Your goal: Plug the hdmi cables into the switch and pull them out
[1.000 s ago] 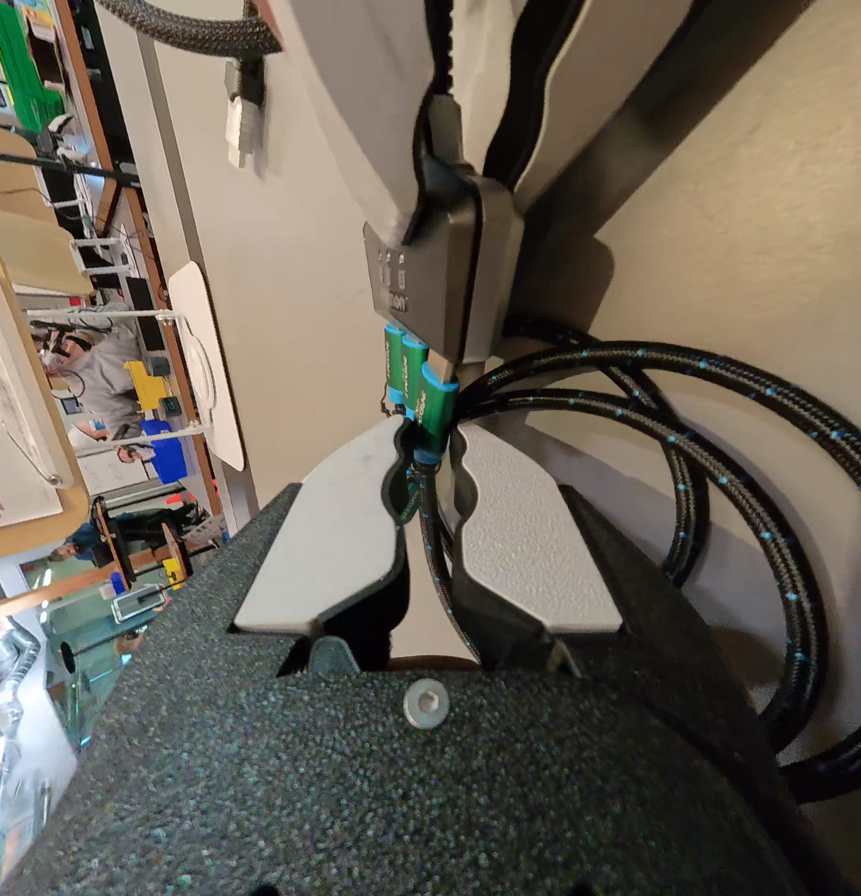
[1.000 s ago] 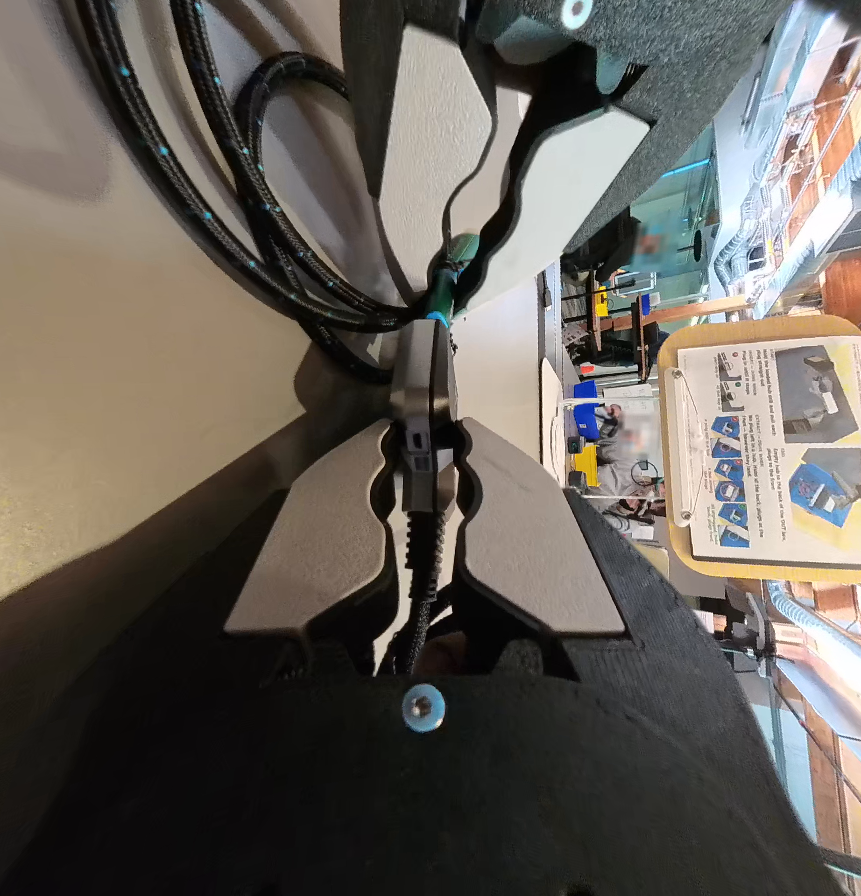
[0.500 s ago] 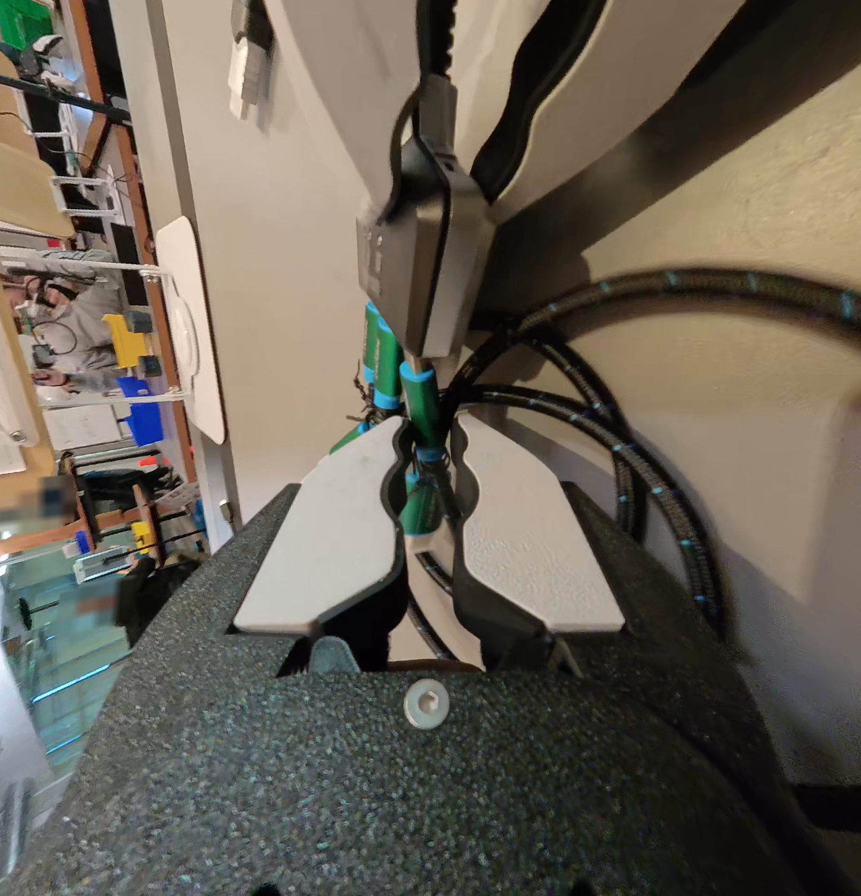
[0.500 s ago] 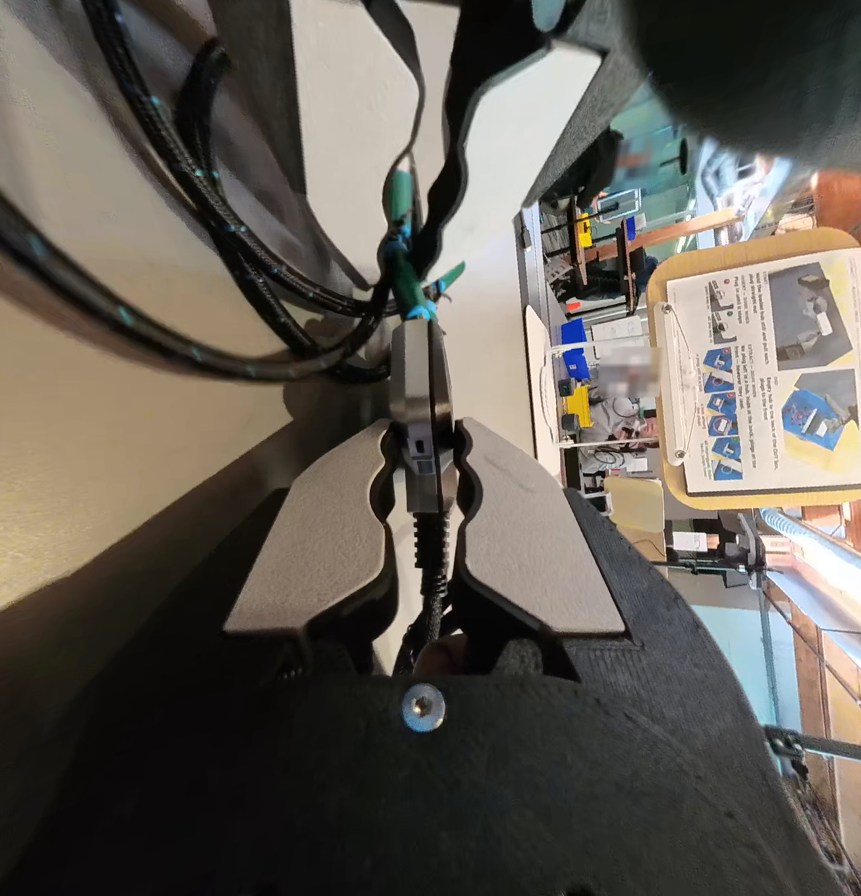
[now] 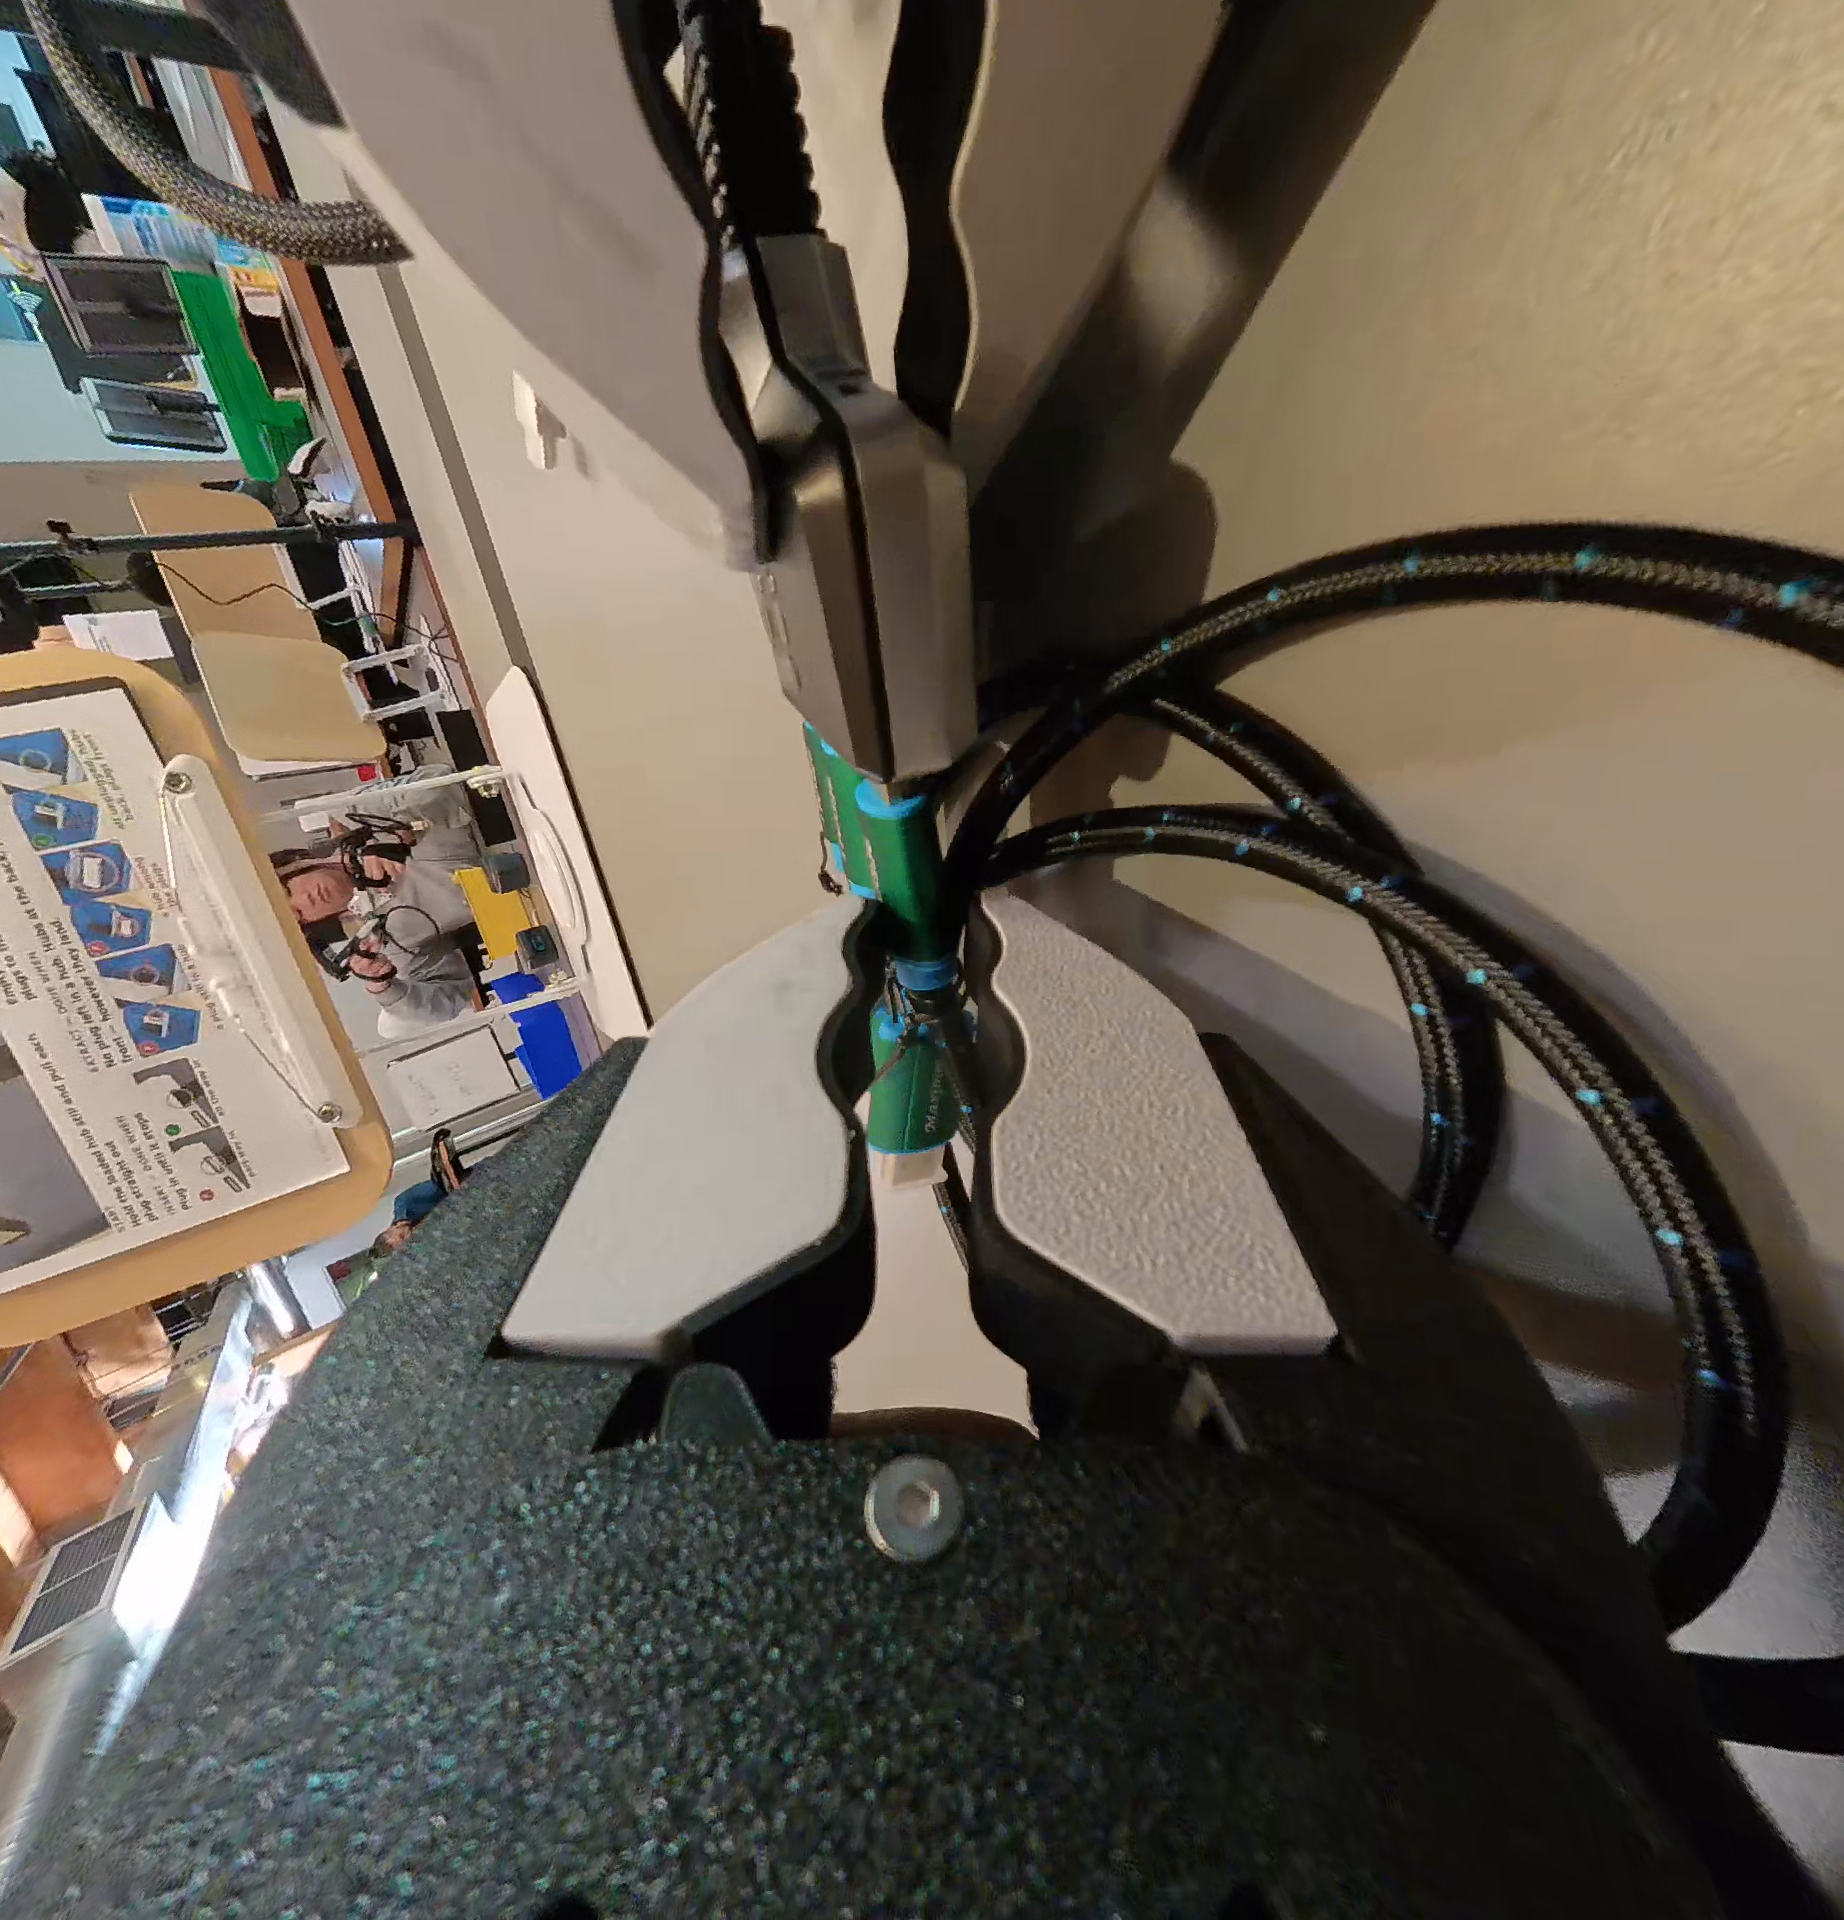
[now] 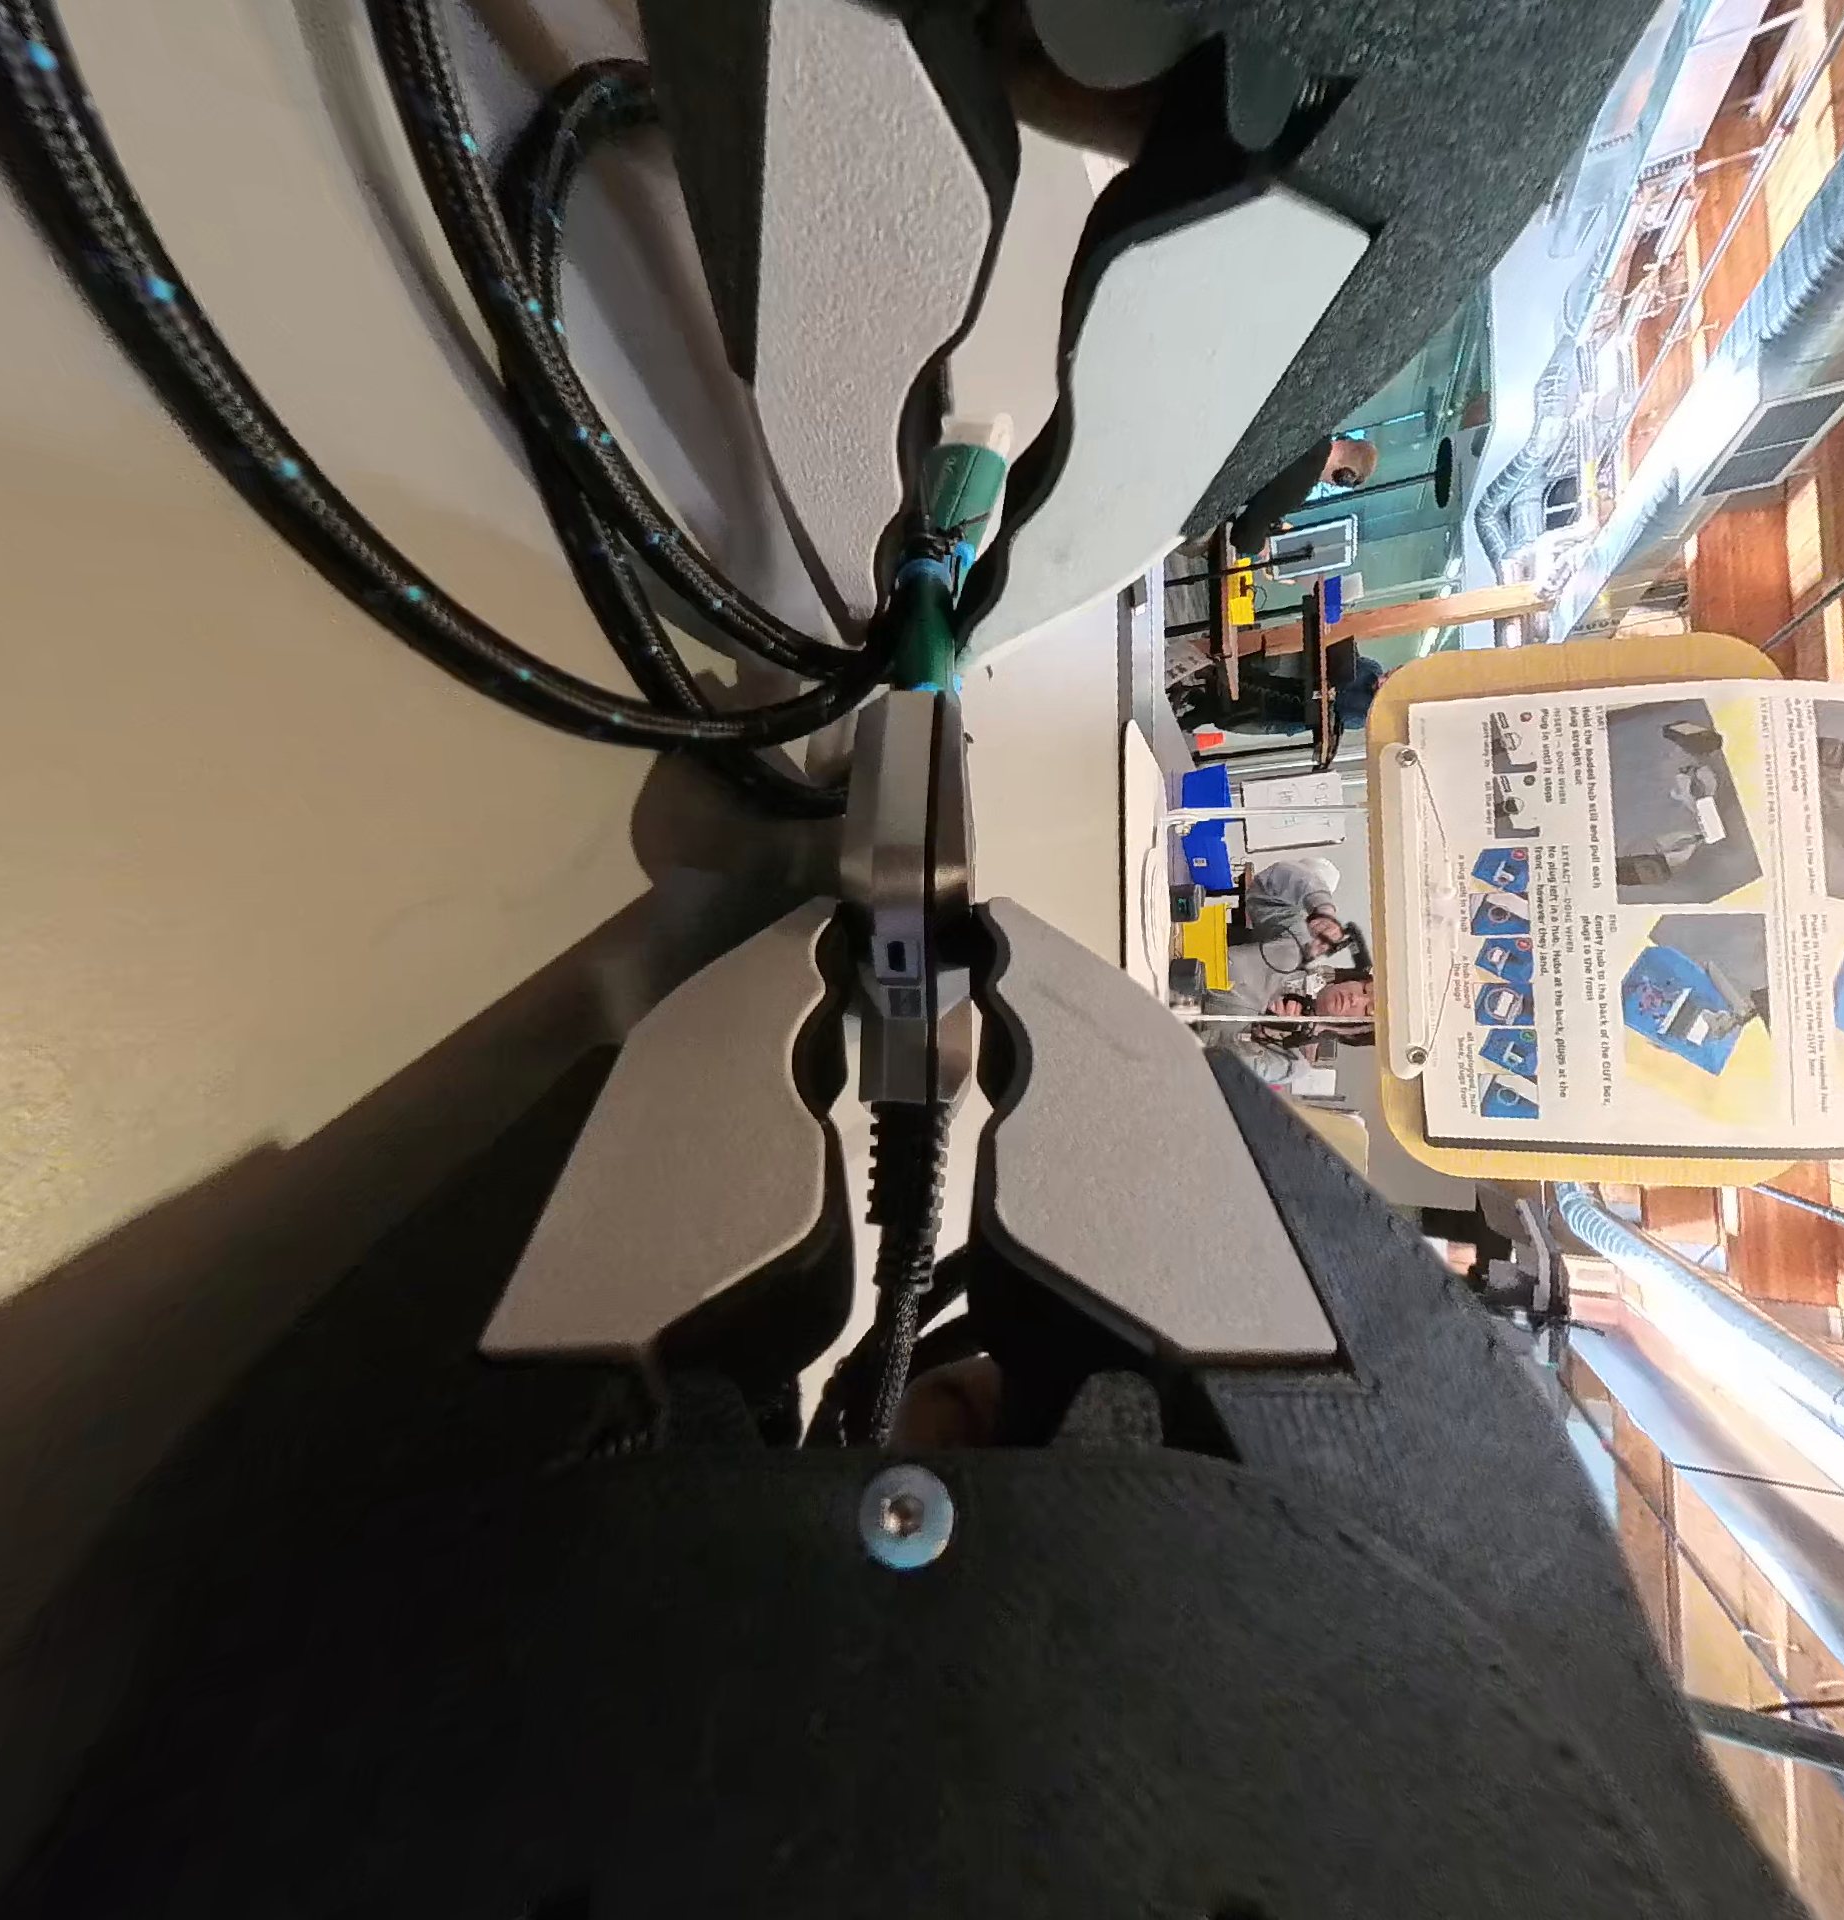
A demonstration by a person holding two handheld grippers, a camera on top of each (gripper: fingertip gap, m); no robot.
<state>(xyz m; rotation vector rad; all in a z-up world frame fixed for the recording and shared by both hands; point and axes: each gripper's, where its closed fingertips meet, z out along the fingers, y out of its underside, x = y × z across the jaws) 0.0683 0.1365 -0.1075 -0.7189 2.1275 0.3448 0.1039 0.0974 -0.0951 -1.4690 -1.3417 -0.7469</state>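
My right gripper (image 6: 902,935) is shut on the cable end of a grey hub (image 6: 902,821), with both pads pressed on its sides. The hub also shows in the left wrist view (image 5: 876,623), with green plugs in its far end. My left gripper (image 5: 918,925) is shut on one of these green plugs (image 5: 902,862), near its blue collar. A second, loose green plug (image 5: 902,1091) lies deeper between my left fingers, its metal tip toward the camera. The right wrist view shows the gripped plug (image 6: 926,634) and the loose one (image 6: 959,494) in my left gripper (image 6: 928,644).
Black braided cables (image 5: 1417,883) with blue flecks loop from the plugs over the beige table (image 5: 1520,312); they also show in the right wrist view (image 6: 378,499). A wooden board with a printed sheet (image 6: 1624,935) stands to the side. A person (image 5: 409,904) is at a bench far behind.
Both grippers have swung together with the hub and plug; the cable loops and background have shifted in view. Both grasps hold. The loose green plug now shows more fully between my left fingers.
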